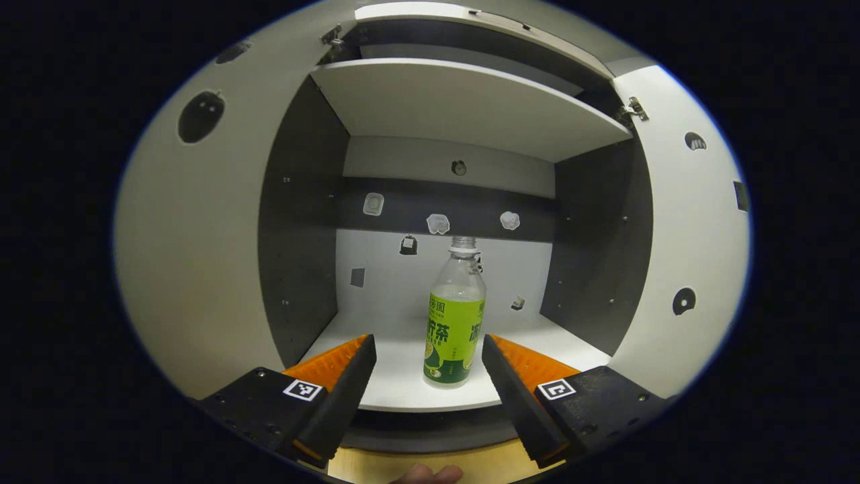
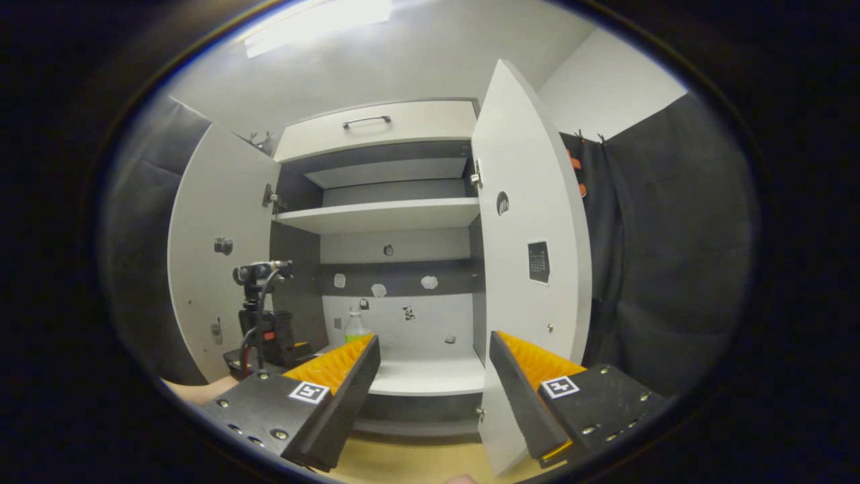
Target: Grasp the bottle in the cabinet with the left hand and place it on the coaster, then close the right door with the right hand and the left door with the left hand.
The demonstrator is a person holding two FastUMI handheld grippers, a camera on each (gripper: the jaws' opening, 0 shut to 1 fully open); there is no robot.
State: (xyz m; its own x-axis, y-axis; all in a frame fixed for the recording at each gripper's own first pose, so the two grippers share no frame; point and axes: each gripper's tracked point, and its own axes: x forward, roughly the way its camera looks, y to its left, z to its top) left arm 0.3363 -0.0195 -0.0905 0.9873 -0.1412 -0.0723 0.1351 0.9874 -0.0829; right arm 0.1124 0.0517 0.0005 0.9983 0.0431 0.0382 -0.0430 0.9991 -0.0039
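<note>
**A staged recording booth, not a lived-in home**

A white cabinet (image 2: 383, 269) with both doors swung wide fills the middle of the right gripper view, its shelves (image 2: 379, 216) nearly bare. Small stickers (image 1: 438, 223) dot its back panel and doors. Dark cloth (image 2: 672, 269) hangs as a wall at the right of the frame, under a plain white ceiling with a strip light (image 2: 316, 20) at upper left.

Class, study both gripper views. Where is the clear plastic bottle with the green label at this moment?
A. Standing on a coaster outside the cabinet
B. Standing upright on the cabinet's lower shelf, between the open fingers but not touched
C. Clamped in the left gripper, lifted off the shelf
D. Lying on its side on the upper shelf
B: the clear plastic bottle with the green label stands upright on the white lower shelf, and the left gripper is open in front of it, apart from it.
</note>
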